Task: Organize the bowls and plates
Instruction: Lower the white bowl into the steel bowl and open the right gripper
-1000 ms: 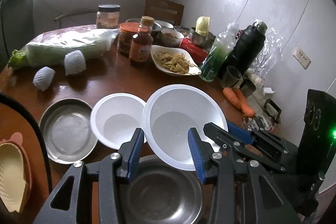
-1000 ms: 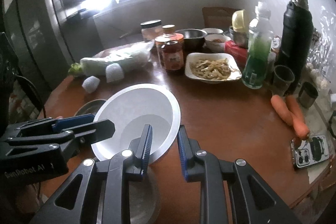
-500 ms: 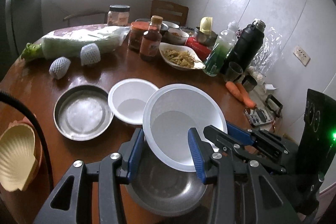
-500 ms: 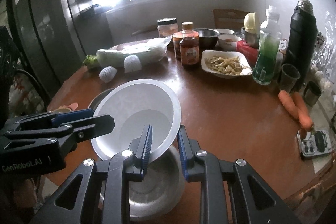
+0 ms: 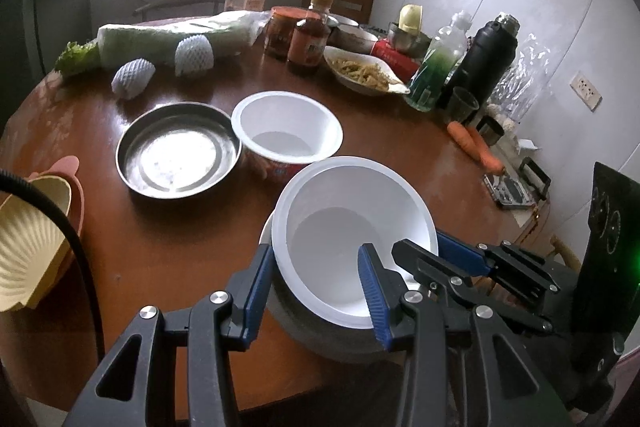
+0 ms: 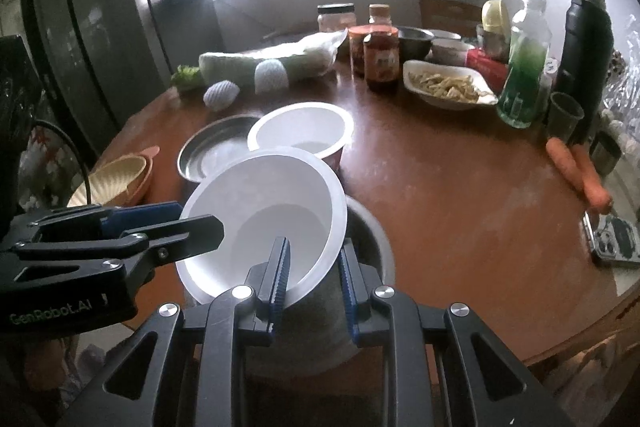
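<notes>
- Left wrist view: left gripper (image 5: 316, 283), jaws partly closed, clamping white bowl (image 5: 352, 227) rim over steel bowl (image 5: 340, 343).
- Right gripper (image 6: 312, 275): jaws nearly closed, pinching same rim.
- Bench (image 6: 440, 195): brown.

At the far side of the round wooden worktop (image 5: 400, 155), a wrapped cabbage (image 5: 172, 39) is lying with two foam-netted fruits (image 5: 134, 79) sitting just in front of it — jars and a sauce bottle (image 5: 310, 39) are standing to their right. A dish of noodles (image 5: 364, 75) is resting beside a green bottle (image 5: 434, 75) and a black flask (image 5: 486, 61). Two carrots (image 5: 474, 145) are lying near the right edge — a phone (image 5: 508, 191) is sitting just past them.
</notes>
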Tool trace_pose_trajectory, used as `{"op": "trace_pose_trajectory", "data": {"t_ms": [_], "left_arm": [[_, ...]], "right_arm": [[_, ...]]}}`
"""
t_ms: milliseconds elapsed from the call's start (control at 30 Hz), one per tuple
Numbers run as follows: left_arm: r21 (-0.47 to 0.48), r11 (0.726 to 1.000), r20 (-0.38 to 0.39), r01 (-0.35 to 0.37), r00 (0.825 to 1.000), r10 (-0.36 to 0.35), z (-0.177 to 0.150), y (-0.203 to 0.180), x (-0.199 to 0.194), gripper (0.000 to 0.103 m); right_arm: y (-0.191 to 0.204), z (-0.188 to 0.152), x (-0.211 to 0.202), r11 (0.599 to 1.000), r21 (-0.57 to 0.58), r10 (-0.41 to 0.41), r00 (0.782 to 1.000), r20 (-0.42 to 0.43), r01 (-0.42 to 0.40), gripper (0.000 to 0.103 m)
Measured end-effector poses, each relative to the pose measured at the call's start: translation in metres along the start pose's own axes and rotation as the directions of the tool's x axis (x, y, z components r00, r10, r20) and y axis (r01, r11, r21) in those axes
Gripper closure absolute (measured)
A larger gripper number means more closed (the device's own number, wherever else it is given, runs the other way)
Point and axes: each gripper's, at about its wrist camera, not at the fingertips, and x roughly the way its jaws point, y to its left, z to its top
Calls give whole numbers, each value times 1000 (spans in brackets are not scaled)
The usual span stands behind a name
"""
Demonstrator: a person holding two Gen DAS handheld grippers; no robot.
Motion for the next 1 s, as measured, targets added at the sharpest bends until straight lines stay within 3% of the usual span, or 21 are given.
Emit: {"op": "trace_pose_trajectory", "data": {"t_ms": [333,1000], "left_arm": [[42,999,-21,-15,1000,16,-6,-7,10,59],[44,999,-45,-14,999,16,-2,-8,26,59]], "right_arm": [[4,-8,7,998,-25,-59,998,-28,58,78],[0,-10,16,996,-38,-79,995,-69,76,77]]}}
